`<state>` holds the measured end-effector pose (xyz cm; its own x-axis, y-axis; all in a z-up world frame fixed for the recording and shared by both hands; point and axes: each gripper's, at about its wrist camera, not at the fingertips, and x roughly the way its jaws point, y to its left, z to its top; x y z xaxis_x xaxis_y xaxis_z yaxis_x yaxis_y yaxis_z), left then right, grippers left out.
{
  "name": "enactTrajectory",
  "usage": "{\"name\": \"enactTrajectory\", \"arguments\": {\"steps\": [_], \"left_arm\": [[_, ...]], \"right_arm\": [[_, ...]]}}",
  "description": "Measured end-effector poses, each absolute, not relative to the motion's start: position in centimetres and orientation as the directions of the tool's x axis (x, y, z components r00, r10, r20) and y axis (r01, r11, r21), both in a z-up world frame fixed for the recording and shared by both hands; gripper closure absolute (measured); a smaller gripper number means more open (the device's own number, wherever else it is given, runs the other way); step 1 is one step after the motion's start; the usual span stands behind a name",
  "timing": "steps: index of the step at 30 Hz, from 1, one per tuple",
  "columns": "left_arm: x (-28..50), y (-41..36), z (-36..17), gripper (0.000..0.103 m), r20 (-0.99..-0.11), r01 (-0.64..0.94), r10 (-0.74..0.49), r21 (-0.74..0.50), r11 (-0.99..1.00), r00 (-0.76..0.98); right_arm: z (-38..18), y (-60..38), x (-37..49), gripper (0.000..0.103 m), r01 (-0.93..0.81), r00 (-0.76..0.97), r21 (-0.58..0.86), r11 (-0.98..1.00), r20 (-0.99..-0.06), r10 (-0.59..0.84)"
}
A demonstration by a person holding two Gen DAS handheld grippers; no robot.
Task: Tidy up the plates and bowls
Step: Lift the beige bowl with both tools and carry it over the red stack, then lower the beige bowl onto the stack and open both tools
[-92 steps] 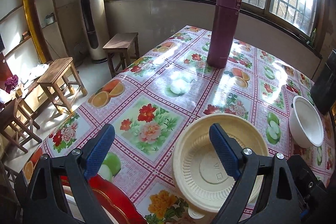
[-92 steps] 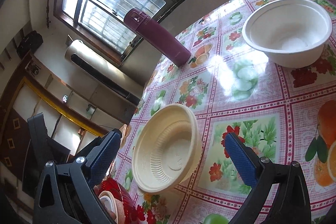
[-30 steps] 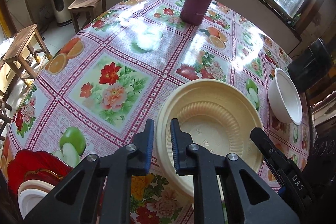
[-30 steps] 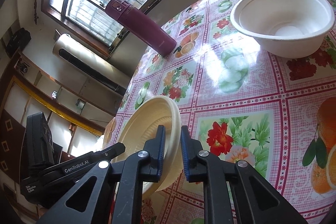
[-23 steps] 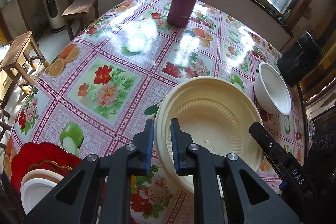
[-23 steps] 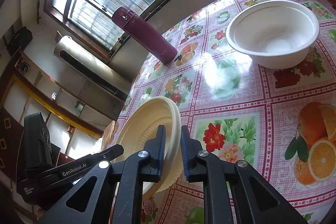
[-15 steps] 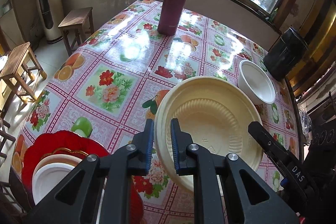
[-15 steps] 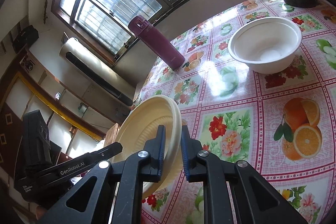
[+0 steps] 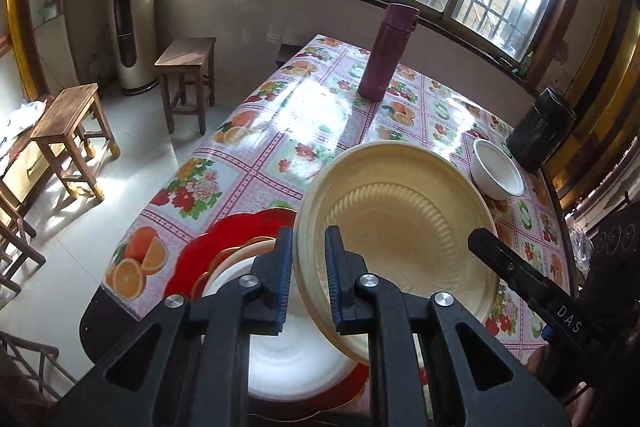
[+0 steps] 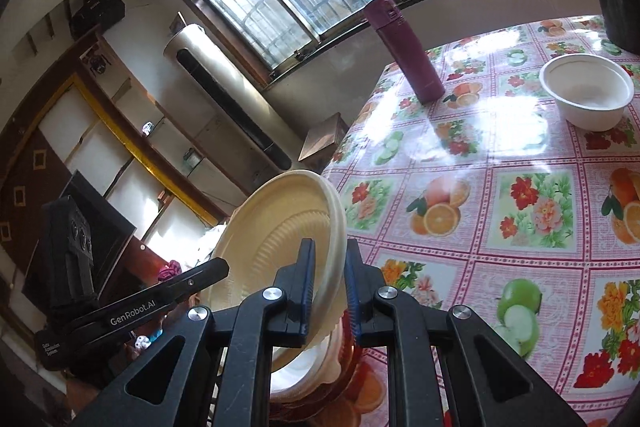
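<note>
A cream ribbed plate (image 9: 400, 227) is held in the air by both grippers, one on each side of its rim. My left gripper (image 9: 306, 267) is shut on its left rim. My right gripper (image 10: 328, 287) is shut on the opposite rim of the plate (image 10: 272, 251). Below it a red plate (image 9: 192, 255) carries a stack of white and cream dishes (image 9: 288, 359) at the table's near corner. A white bowl (image 9: 498, 173) stands on the table far right; it also shows in the right wrist view (image 10: 588, 91).
A maroon flask (image 9: 386, 53) stands at the table's far end, a black canister (image 9: 540, 131) behind the bowl. The floral tablecloth (image 9: 280, 131) covers the table. Wooden stools (image 9: 72, 131) stand on the floor to the left.
Both grippers closed on the cream plate's rim and lifted it off the table. It has moved back toward the near corner, now above the red plate's stack.
</note>
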<state>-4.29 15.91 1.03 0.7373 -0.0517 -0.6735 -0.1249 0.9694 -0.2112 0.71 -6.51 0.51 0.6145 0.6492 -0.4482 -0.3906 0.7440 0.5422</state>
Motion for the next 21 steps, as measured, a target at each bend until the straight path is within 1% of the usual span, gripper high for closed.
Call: {"name": "enactTrajectory", "arguments": {"steps": [4,8,15,19,21], "left_arm": [[-6.0,18.1,0.1,0.089,-0.674,-0.160,-0.015,-0.197,0.967,0.738],[-6.4,19.1,-1.4,0.089,-0.695,-0.174,-0.004,-0.186,0.967,0.719],[-5.9,19.9,-4.8,0.089,-0.749,-0.192,-0.018,-0.192,0.962,0.662],[-6.1,20.1,-5.6,0.089,-0.758,-0.189,-0.022,-0.191,0.963,0.652],[-6.2,20.1,-5.5,0.089,-0.758,-0.191,-0.027,-0.198,0.961,0.651]], "right_arm": [[-0.2,-3.3,-0.2,0.089,-0.423,0.578,0.528,0.737,-0.470,0.668],[-1.7,-1.3,-0.7,0.089,-0.428,0.553,0.507,0.748,-0.508,0.660],[-5.1,0.1,-0.4,0.089,-0.398,0.517,0.487,0.777,-0.581,0.629],[-5.7,0.0,-0.4,0.088,-0.400,0.514,0.480,0.781,-0.587,0.625],[-5.7,0.3,-0.6,0.085,-0.406,0.519,0.468,0.785,-0.588,0.620]]}}
